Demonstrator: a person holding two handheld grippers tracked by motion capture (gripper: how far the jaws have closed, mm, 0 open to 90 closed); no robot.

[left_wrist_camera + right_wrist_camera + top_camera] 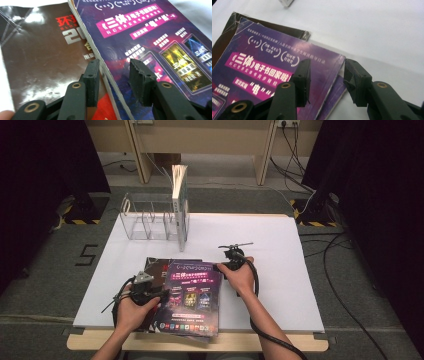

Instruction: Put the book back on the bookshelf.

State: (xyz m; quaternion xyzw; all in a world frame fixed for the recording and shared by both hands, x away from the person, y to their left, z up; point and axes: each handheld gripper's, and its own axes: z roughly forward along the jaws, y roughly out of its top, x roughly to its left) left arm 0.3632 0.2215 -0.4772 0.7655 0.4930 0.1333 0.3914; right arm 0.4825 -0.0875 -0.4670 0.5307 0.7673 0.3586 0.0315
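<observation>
A purple magazine (192, 295) tops a small stack at the table's front, over a dark brown magazine (157, 265). My left gripper (159, 292) sits at the purple cover's left edge. In the left gripper view its jaws (113, 63) stand apart astride that edge (150, 32), one pad beside it over the brown cover (37, 55), the other above the purple cover, neither pressing. My right gripper (218, 267) is at the far right corner. Its jaws (325, 63) are open, one over the purple cover (262, 65), the other over bare table.
A clear acrylic rack (145, 217) stands at the back left of the white table (260, 235), with a book (180, 205) upright at its right end. Another purple cover (334, 95) peeks out under the top magazine. Cables run across the floor at right.
</observation>
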